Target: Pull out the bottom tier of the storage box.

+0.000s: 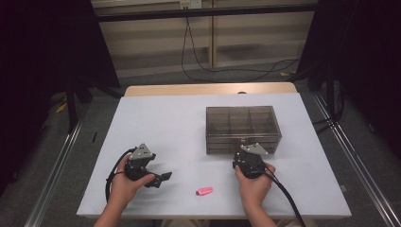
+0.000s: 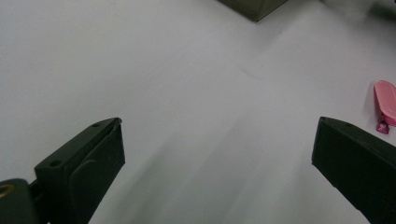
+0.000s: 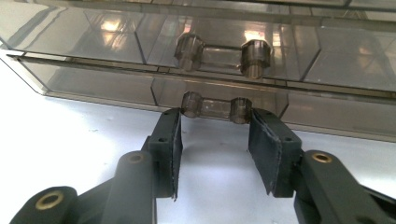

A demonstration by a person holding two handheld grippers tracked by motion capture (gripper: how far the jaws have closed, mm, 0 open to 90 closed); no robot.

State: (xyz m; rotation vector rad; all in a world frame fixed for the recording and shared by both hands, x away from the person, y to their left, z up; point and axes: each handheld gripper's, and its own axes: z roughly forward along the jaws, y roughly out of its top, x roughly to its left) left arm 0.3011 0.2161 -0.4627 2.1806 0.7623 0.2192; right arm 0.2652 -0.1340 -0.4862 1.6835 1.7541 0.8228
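Right tongs [image 3: 215, 140] are at the front of the smoky drawer box [image 1: 242, 128], jaws straddling the bottom drawer handle [image 3: 215, 108]. They look closed onto the two ends of the handle, but I can't tell for sure whether the pads bite or just flank it. All drawers look flush, so judging by that the pull hasn't started: approach done, drawer opening left.

Left tongs [image 1: 158, 178] are spread wide and empty, low over the white surface [image 1: 165, 127] at the near left. The pink clip [image 1: 204, 191] lies on the surface between the two hands, near the front edge, touched by nothing. Likely it goes into the drawer once that's open; that is a guess.

Hard to read:
- In the high view the right hand [image 1: 253, 182] and the tongs' body cover the handle and the grip.
- Drawer contents: tinted walls plus glare, nothing I can make out inside.
- In the left gripper view the pink clip sits at the right edge, partly cut off, and a bare corner of the box shows at the top.
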